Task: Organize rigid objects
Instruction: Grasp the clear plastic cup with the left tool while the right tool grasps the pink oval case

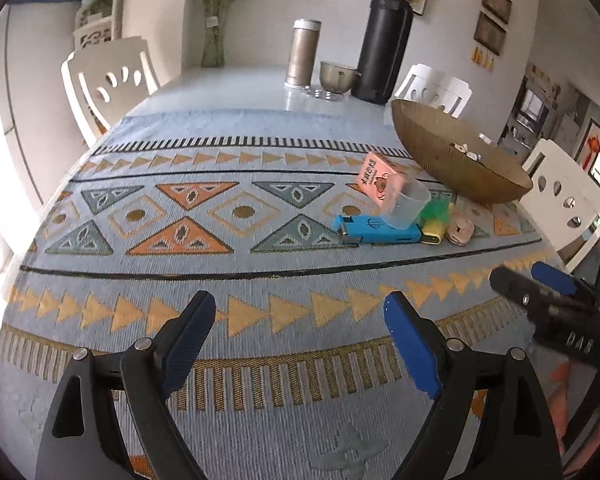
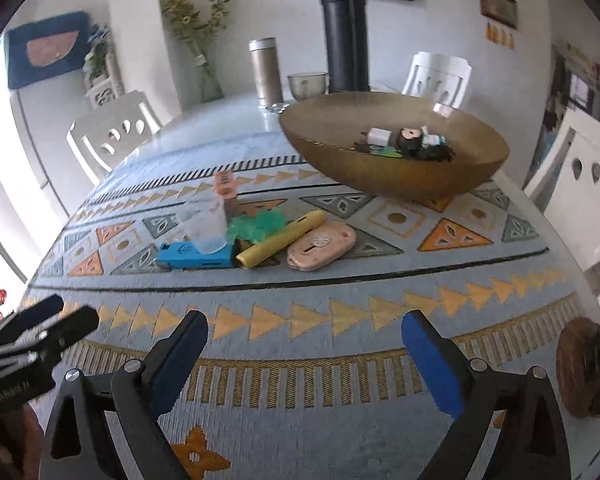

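A cluster of small objects lies on the patterned cloth: a blue flat device (image 1: 376,231) (image 2: 196,257), a clear plastic cup (image 1: 406,204) (image 2: 206,227), a pink card box (image 1: 380,178) (image 2: 225,185), a yellow tube (image 2: 282,238) (image 1: 434,236), a green tuft (image 2: 260,222), and a pink oval case (image 2: 322,246) (image 1: 460,230). A brown bowl (image 2: 392,176) (image 1: 452,160) behind them holds several small items. My left gripper (image 1: 300,320) is open and empty, well short of the cluster. My right gripper (image 2: 304,338) is open and empty, also short of it.
A black flask (image 1: 386,40) (image 2: 346,32), a steel tumbler (image 1: 302,54) (image 2: 266,72) and a small glass bowl (image 1: 336,76) (image 2: 308,85) stand at the table's far end. White chairs (image 1: 108,84) (image 2: 580,184) surround the table. A round wooden object (image 2: 580,372) sits at the right edge.
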### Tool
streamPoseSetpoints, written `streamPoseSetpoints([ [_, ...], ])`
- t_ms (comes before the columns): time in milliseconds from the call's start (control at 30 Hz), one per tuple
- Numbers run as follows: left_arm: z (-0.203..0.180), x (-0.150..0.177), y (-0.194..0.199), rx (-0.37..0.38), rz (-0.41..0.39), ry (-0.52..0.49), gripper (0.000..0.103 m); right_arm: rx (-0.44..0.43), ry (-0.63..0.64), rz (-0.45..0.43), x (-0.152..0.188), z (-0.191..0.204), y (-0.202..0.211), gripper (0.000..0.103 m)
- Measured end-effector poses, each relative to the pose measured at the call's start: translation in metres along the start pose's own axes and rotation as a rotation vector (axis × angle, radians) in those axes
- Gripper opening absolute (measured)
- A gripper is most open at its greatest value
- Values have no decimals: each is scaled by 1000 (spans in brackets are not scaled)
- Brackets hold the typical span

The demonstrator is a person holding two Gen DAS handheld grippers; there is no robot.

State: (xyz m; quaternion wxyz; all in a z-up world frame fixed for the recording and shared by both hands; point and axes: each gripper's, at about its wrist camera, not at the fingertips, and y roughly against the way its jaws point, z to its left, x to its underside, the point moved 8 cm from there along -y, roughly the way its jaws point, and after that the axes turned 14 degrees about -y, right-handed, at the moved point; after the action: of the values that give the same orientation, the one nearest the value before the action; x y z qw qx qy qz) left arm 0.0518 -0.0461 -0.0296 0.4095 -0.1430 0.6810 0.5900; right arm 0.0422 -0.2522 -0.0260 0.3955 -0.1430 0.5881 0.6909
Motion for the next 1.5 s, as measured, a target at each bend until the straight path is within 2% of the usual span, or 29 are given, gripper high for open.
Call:
streamPoseSetpoints([
  [267,-13,-2,1,-40,3,-77,86,-129,-262,44,-12,-41,-3,97],
  [433,-14,-1,-2,-52,23,-90,86,-183,-314,66,-13,-46,-4,97],
  [500,-15,-1,-6,-52,51,-94,85,-171,-315,55,-13,-47,-3,97],
  [600,-21,-5,-16,35,110,-95,85,-163,-292,46,-13,-42,-2,97],
  [667,-28,-21,-18,97,114,-115,85,-142,-260,40,-13,-38,-3,97],
  [700,-31,-28,-19,102,107,-141,85,-137,-246,38,-13,-36,-3,97],
  [800,-44,-50,-32,68,91,-323,86,-132,-213,51,-12,-31,-5,96],
  [833,-49,-53,-42,67,99,-403,85,-127,-215,66,-11,-32,-8,93],
  [867,-53,-54,-51,82,111,-468,85,-104,-216,106,-9,-34,-14,86],
  [933,-56,-57,-68,103,127,-555,85,-39,-174,185,-5,-36,-26,79],
  [967,-57,-58,-75,117,138,-582,85,-25,-138,188,-9,-34,-27,78],
  [1067,-61,-62,-95,170,169,-630,86,-41,-56,223,-20,-20,-36,78],
  [1200,-66,-71,-104,251,163,-612,85,8,12,234,-26,-6,-61,78],
  [1233,-67,-72,-105,264,162,-608,82,23,34,223,-27,-2,-64,78],
  [1300,-72,-71,-105,323,157,-587,61,70,73,191,-29,5,-72,76],
  [1333,-76,-69,-101,365,154,-571,44,97,91,170,-30,7,-76,75],
  [1367,-77,-68,-98,349,145,-578,35,101,98,161,-31,9,-76,63],
  [1433,-80,-62,-89,334,143,-578,27,83,102,146,-34,11,-75,46],
  [1500,-79,-54,-81,322,153,-557,27,68,105,147,-34,11,-73,41],
])
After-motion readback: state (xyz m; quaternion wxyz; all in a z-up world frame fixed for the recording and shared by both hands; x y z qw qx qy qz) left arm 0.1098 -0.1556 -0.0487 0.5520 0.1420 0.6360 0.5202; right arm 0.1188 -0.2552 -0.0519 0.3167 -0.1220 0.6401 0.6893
